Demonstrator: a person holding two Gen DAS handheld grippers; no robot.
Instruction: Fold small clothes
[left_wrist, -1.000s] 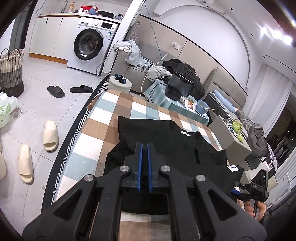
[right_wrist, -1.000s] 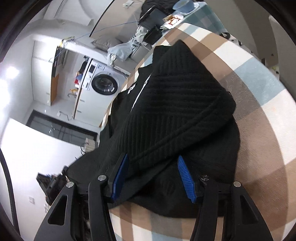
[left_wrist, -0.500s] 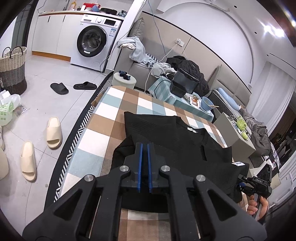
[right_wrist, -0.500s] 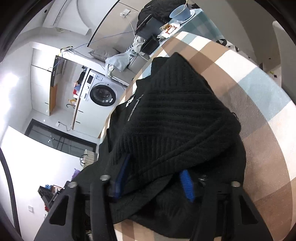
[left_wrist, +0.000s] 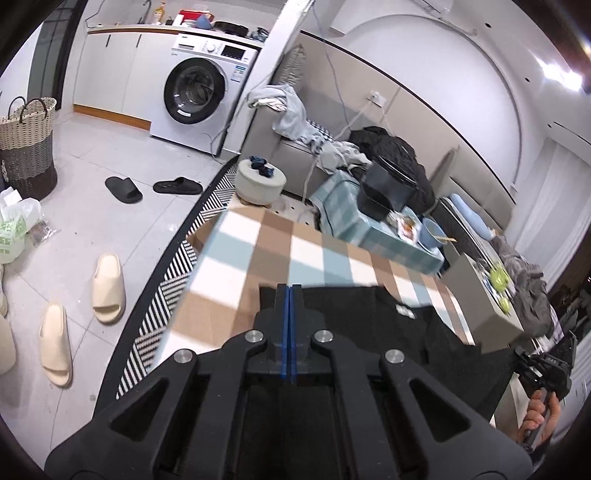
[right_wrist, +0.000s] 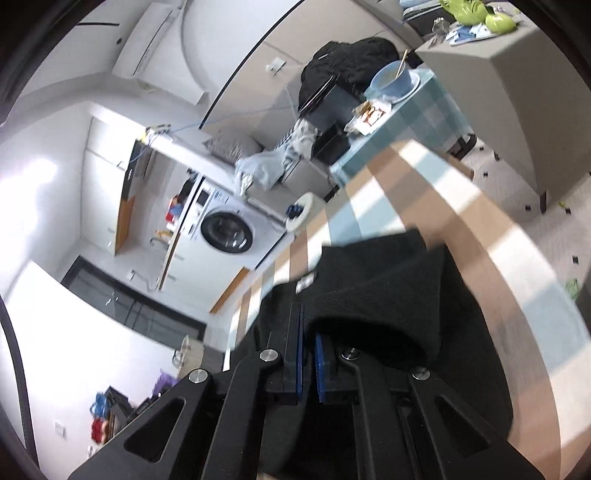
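Here the black top (left_wrist: 373, 325) lies on a checked cloth (left_wrist: 258, 254) covering the table, toward the table's near edge and right side, with bare checks showing along the far edge and the left edge. A white neck label (left_wrist: 403, 309) shows on it, facing the far edge.

The left gripper (left_wrist: 289, 295) is clenched: its blue pads (left_wrist: 285, 332) meet with no gap, and the fabric runs under and around its fingers, so whether it pinches any cloth I cannot tell.

The right gripper (right_wrist: 306, 332) has just been closing, and a fold of the top (right_wrist: 388, 302) now sits pinched between its blue pads (right_wrist: 320, 365); the knit humps up over the tips and drapes away toward the table's right edge. In the left wrist view the right gripper (left_wrist: 546, 369) shows at the top's right side, held by a hand (left_wrist: 539, 421) off the table's right edge.

Beyond the table's far edge stand a round stool (left_wrist: 260, 181), a washer (left_wrist: 201, 88) and a sofa (left_wrist: 295, 147) strewn with clothes. On the floor left of the table lie cream slippers (left_wrist: 107, 284) and black slippers (left_wrist: 123, 189), with a basket (left_wrist: 27, 147) farther off.
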